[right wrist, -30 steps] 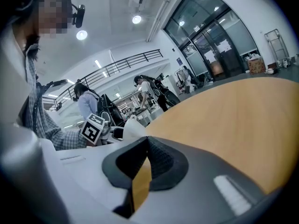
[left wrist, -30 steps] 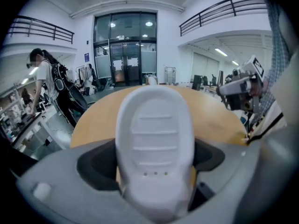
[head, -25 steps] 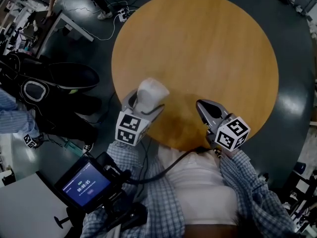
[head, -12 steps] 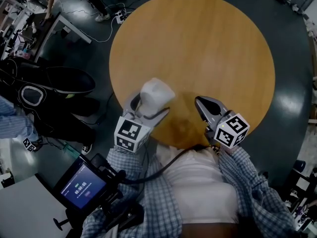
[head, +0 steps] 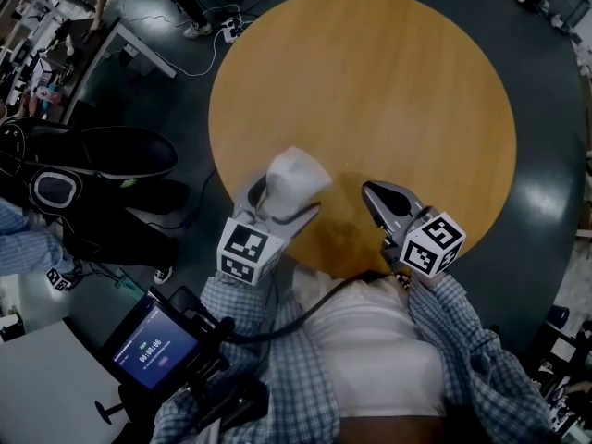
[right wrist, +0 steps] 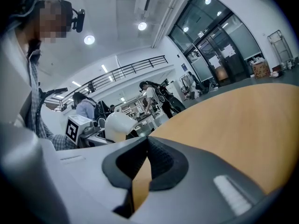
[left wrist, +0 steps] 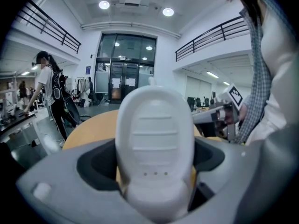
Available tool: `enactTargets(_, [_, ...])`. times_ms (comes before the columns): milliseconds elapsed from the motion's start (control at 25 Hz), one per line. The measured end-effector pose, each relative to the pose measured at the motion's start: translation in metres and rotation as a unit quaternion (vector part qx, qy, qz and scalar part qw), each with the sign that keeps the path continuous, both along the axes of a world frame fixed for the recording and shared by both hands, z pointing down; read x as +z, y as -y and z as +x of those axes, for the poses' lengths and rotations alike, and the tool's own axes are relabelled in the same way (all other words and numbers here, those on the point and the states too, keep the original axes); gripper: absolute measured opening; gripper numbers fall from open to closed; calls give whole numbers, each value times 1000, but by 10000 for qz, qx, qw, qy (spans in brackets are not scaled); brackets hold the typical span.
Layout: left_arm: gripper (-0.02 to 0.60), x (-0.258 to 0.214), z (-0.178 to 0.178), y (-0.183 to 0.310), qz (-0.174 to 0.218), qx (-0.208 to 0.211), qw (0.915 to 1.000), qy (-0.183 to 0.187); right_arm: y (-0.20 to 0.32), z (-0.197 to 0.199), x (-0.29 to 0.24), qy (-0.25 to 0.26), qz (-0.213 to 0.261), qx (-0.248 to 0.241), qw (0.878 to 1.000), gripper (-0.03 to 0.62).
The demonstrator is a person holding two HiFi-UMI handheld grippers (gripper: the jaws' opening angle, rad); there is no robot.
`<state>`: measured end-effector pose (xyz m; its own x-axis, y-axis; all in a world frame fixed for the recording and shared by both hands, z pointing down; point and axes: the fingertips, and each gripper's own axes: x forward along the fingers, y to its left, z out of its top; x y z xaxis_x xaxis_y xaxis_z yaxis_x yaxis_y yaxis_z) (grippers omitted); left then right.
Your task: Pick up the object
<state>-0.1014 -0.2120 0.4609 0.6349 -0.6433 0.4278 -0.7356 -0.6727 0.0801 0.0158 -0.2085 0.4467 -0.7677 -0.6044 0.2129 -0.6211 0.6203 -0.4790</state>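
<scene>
While clamped, object (head: 296, 176) lengthwise along tongs (head: 280, 202).

A round wooden table (head: 370, 81) stands on a dark grey floor (head: 546, 192). At eleven o'clock from the table a white power strip (head: 227, 28) lies among cables, and at nine o'clock lie black bags (head: 111, 151). Further away are tall glass doors (left wrist: 124, 80), round ceiling lights (left wrist: 103, 4) and a railed balcony (left wrist: 210, 34) along white walls.
</scene>
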Motion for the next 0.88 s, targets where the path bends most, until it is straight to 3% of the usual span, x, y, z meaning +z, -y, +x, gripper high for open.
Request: enactTargets(880, [449,6,1,-10,-65,44,9999,150,-8,0,4,-36,-32,-50,10000,3])
